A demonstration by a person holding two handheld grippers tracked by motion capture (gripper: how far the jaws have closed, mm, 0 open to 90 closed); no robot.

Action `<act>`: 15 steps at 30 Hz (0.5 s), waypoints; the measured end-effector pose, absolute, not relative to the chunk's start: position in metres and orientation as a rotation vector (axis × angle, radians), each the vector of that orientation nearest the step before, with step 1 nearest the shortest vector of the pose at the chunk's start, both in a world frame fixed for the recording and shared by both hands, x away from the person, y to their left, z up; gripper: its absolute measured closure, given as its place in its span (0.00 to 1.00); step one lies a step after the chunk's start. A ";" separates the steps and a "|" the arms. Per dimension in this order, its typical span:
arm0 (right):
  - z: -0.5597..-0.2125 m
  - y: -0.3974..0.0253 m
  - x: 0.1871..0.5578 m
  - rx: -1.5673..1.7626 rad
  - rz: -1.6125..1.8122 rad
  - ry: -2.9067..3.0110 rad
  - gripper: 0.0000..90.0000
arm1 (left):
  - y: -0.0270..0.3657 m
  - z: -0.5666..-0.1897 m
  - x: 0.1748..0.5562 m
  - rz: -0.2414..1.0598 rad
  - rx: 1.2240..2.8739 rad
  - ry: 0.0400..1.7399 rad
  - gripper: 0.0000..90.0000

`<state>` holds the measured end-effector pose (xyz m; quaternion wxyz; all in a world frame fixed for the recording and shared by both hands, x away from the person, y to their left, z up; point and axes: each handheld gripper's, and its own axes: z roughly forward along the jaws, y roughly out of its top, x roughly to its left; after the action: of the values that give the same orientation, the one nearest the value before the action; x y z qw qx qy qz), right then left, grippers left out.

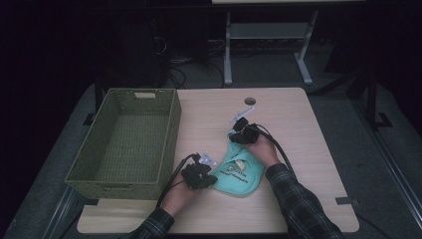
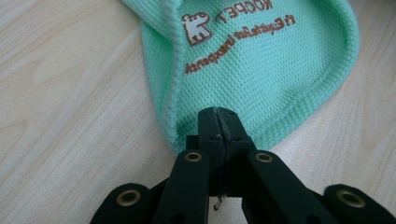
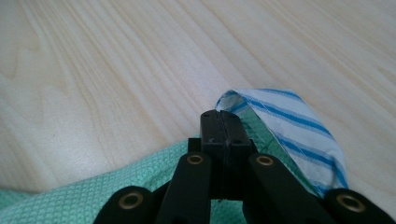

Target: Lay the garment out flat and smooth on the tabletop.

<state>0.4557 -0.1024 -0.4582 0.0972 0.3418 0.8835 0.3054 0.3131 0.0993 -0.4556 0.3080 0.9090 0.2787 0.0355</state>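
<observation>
step: we are pinching the green cloth (image 1: pixel 240 172) with both the left gripper (image 2: pixel 218 122) and the right gripper (image 3: pixel 221 125), jaws clenched | next: we are likely lifting it evenly toward the basket (image 1: pixel 169 130)

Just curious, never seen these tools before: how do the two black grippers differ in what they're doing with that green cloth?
The left gripper pinches the mint green cloth at its rounded hem, near the table's front edge; the right gripper pinches the far end, beside a blue-striped white band. The left sits nearer the green basket; the right lies farther across the table. Both have their jaws shut.
</observation>
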 end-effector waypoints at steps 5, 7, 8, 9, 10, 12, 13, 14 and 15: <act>-0.451 -0.109 0.461 1.061 0.937 2.521 1.00 | 0.099 -0.455 0.313 0.099 2.407 0.733 0.99; -0.451 -0.112 0.466 1.084 0.945 2.493 1.00 | 0.099 -0.455 0.312 0.103 2.408 0.734 0.99; -0.451 -0.112 0.468 1.104 0.942 2.483 1.00 | 0.099 -0.455 0.312 0.105 2.409 0.732 0.99; -0.453 -0.113 0.470 1.112 0.950 2.483 1.00 | 0.099 -0.455 0.312 0.106 2.410 0.732 0.99; -0.455 -0.113 0.471 1.128 0.954 2.481 1.00 | 0.099 -0.455 0.312 0.105 2.408 0.733 0.99; -0.460 -0.112 0.472 1.126 0.948 2.486 1.00 | 0.099 -0.455 0.312 0.104 2.406 0.734 0.99; -0.462 -0.111 0.472 1.132 0.947 2.489 1.00 | 0.099 -0.455 0.313 0.100 2.407 0.733 0.99; -0.463 -0.111 0.472 1.139 0.959 2.492 1.00 | 0.099 -0.455 0.313 0.100 2.406 0.733 0.99; -0.463 -0.111 0.472 1.140 0.975 2.499 0.99 | 0.099 -0.455 0.313 0.100 2.408 0.731 0.99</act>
<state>0.4725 -0.1112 -0.4629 0.1131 0.3887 0.8518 0.3324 0.3127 0.0989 -0.4554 0.3066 0.9100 0.2764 0.0378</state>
